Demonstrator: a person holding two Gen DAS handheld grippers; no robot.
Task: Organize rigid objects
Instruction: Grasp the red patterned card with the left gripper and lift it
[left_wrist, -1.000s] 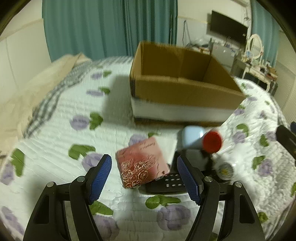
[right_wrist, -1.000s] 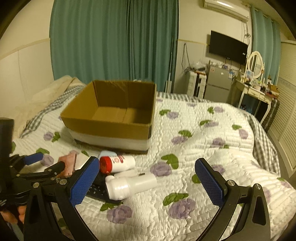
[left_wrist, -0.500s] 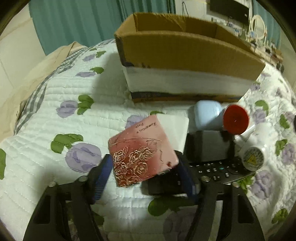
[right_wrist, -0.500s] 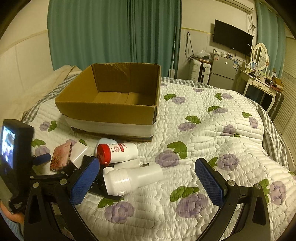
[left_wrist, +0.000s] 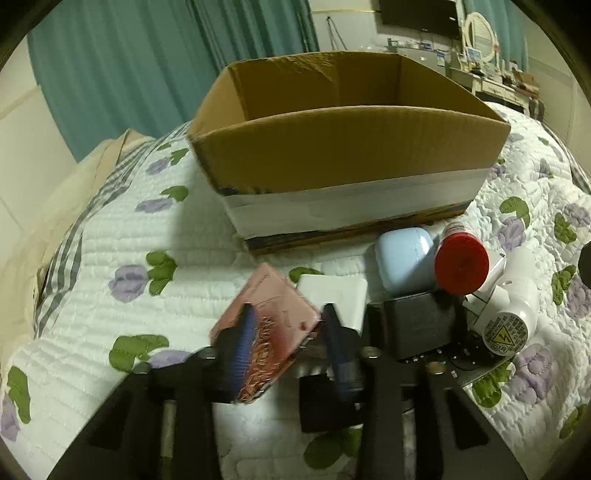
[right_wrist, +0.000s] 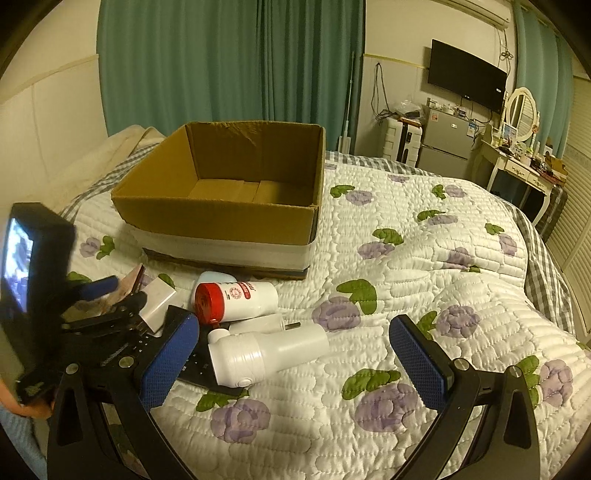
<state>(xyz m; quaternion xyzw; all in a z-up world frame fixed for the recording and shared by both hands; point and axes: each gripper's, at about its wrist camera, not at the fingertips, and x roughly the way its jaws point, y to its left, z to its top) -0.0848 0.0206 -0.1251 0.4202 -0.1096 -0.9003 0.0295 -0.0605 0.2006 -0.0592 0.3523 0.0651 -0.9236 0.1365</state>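
My left gripper (left_wrist: 290, 347) is shut on a pink rose-patterned box (left_wrist: 271, 325) at the near left of a pile on the bed. The pile holds a white flat box (left_wrist: 340, 295), a light blue case (left_wrist: 404, 258), a red-capped bottle (left_wrist: 461, 264), a black block (left_wrist: 421, 325), a black remote (left_wrist: 458, 360) and a white bottle-shaped device (left_wrist: 513, 299). An open, empty cardboard box (left_wrist: 347, 147) stands just behind. My right gripper (right_wrist: 295, 354) is open and empty, above the white device (right_wrist: 266, 349). The left gripper also shows in the right wrist view (right_wrist: 110, 295).
The bed has a white quilt (right_wrist: 424, 295) with purple flowers. Pillows (left_wrist: 33, 236) lie at the far left. A fridge (right_wrist: 443, 144), a dressing table (right_wrist: 524, 166) and a wall TV (right_wrist: 467, 79) stand beyond the bed at the right.
My left gripper has moved forward around the pink box and closed on it. My right gripper has stayed open and shifted slightly toward the pile.
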